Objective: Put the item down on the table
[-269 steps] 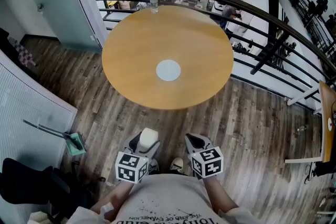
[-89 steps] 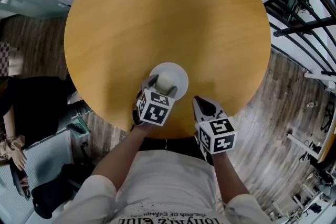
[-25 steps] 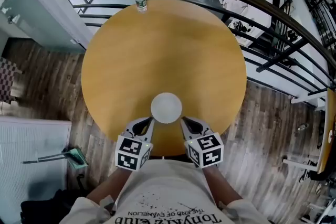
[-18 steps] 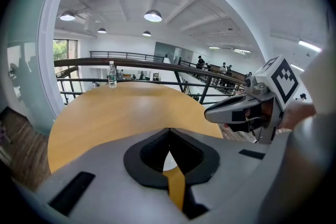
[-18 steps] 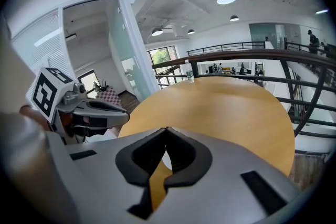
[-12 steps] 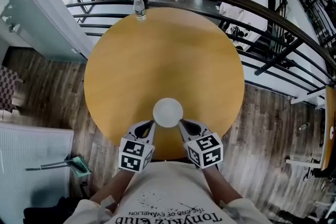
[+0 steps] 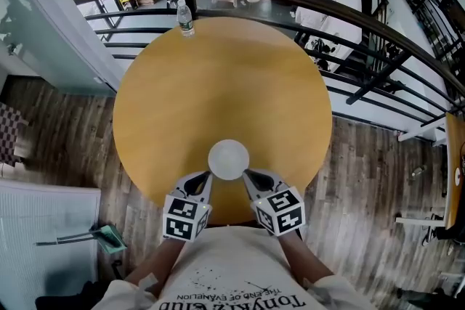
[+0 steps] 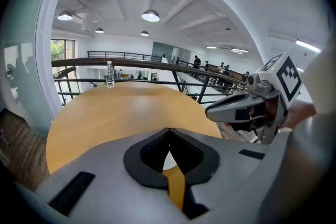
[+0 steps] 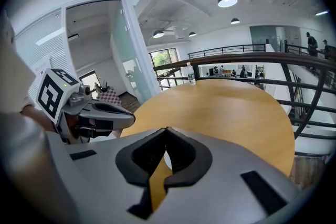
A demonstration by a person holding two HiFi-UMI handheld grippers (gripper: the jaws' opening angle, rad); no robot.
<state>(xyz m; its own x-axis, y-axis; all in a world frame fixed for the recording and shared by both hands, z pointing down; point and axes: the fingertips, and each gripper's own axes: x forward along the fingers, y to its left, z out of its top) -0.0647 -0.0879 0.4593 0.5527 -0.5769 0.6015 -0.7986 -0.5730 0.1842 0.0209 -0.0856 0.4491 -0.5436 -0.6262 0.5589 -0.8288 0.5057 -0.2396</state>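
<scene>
A round wooden table (image 7: 218, 83) carries a white round patch (image 7: 229, 160) near its near edge. I cannot tell the white item apart from that white disc. My left gripper (image 7: 206, 175) is shut just left of the patch, with nothing between its jaws. My right gripper (image 7: 245, 173) is shut just right of it, also empty. In the left gripper view the left gripper's (image 8: 169, 129) tips meet over the table (image 8: 121, 107), and the right gripper (image 8: 247, 110) shows beside it. In the right gripper view the right gripper's (image 9: 167, 128) jaws are closed.
A water bottle (image 7: 184, 17) stands at the table's far edge, also seen as the bottle (image 8: 109, 73) and the bottle (image 9: 191, 80). A dark railing (image 7: 341, 14) curves behind the table. A glass wall (image 7: 43, 25) is at left. A dustpan (image 7: 109, 236) lies on the wood floor.
Earlier the left gripper held a white item, then held it over the white disc. Now both grippers are shut and empty beside the disc. In the last second they barely moved.
</scene>
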